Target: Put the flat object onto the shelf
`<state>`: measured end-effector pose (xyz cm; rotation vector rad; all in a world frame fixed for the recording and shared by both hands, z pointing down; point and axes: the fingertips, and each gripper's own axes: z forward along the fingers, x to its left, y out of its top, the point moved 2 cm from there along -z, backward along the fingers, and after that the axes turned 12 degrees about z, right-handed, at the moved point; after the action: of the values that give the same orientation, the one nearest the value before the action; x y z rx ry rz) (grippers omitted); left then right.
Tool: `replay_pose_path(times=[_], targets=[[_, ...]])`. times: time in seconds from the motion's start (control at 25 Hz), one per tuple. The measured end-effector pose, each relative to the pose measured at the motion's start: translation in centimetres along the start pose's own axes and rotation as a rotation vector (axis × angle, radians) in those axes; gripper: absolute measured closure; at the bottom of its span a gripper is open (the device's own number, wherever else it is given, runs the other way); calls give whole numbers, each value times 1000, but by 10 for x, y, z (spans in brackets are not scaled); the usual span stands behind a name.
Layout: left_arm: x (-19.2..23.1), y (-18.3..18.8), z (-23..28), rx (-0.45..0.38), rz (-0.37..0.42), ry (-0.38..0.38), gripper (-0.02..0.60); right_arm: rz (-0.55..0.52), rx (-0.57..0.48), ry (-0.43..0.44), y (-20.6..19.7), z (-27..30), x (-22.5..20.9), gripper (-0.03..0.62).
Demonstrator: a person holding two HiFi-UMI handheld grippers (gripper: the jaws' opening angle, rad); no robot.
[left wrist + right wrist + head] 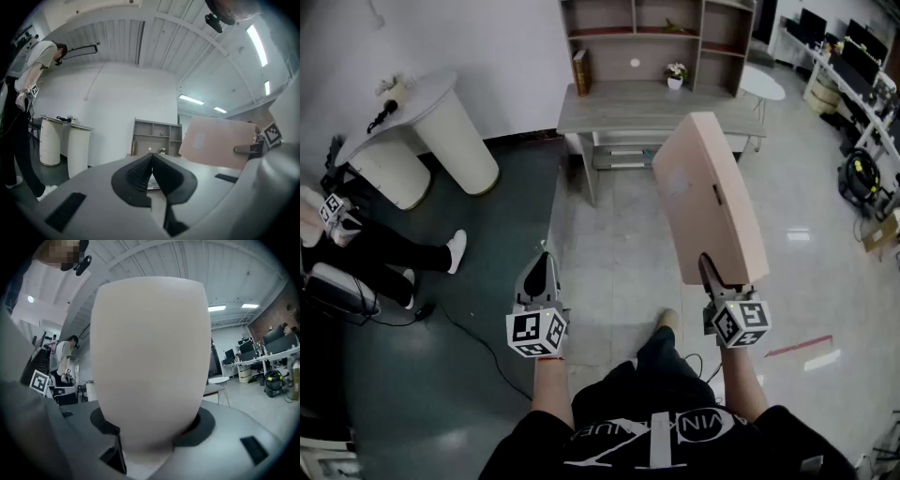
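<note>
Right gripper point(709, 270) fingers clamp only the board's point(708, 187) lower end, left gripper point(542, 261) fingers together, so leverage could twist it loose before the upper-centre shelf point(656, 39).

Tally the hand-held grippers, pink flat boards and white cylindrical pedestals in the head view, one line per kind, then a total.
Hand-held grippers: 2 (left hand-held gripper, right hand-held gripper)
Pink flat board: 1
White cylindrical pedestals: 2 (larger pedestal, smaller pedestal)
Total: 5
</note>
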<state>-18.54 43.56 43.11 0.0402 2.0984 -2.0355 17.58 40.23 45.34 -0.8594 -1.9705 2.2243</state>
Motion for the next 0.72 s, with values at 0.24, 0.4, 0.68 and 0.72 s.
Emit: replay_pose_path(times=[0.24, 0.4, 0.68, 0.72], targets=[[0, 0, -2, 6, 2, -6, 577, 12, -2, -6, -1, 0, 0, 304], [3, -5, -5, 23, -4, -4, 577, 24, -5, -10, -2, -3, 1, 304], [6, -7, -7, 26, -28, 3, 577, 23, -25, -22, 3, -7, 1, 304], [6, -8, -7, 25, -31, 2, 577, 23, -29, -26, 4, -8, 0, 304]])
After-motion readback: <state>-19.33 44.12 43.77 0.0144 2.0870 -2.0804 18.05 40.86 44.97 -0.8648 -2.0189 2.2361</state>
